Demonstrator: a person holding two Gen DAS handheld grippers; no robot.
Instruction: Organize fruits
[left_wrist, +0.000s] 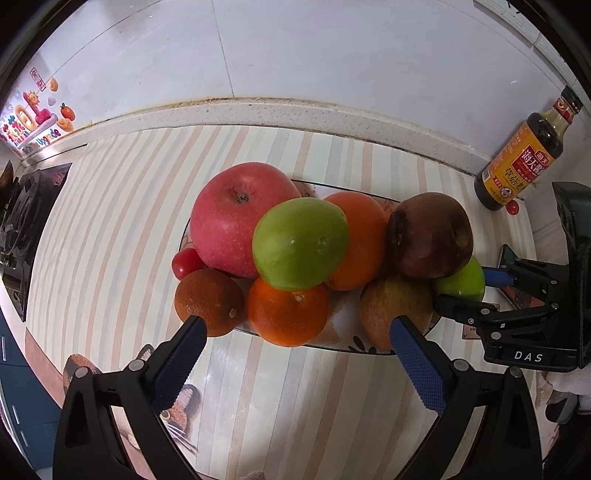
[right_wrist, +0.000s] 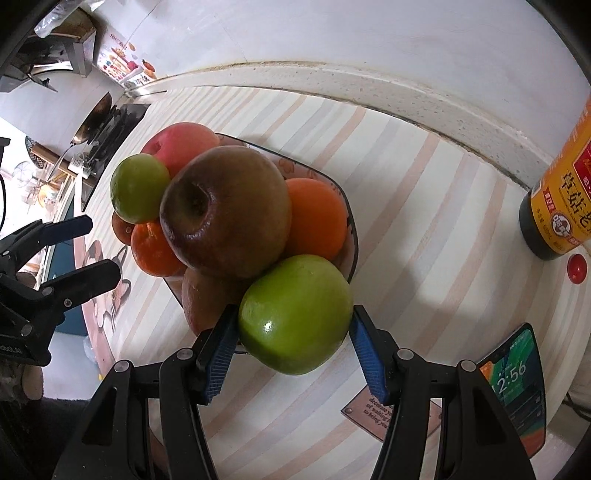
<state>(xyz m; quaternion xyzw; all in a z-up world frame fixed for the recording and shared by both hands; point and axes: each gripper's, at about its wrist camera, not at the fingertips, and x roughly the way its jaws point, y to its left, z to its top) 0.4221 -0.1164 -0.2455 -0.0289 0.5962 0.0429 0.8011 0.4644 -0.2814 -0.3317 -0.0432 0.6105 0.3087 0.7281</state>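
Note:
A plate (left_wrist: 332, 349) holds piled fruit: a big red apple (left_wrist: 240, 218), a green fruit (left_wrist: 301, 247) on top, two oranges (left_wrist: 288, 314), a brown rotten apple (left_wrist: 430, 236), a brown orange (left_wrist: 208, 302) and a cherry tomato (left_wrist: 186, 263). My left gripper (left_wrist: 295, 332) is open, its fingers just short of the plate's near edge. My right gripper (right_wrist: 291, 325) has its pads (right_wrist: 221, 343) against both sides of a green apple (right_wrist: 295, 314) at the plate's right edge. That apple also shows in the left wrist view (left_wrist: 461, 282).
A soy sauce bottle (left_wrist: 524, 155) stands at the back right with a small red tomato (right_wrist: 577, 268) beside it. A phone (right_wrist: 517, 391) lies near the right edge. A stove (left_wrist: 26, 221) is at the left. A striped mat (left_wrist: 110, 221) covers the counter.

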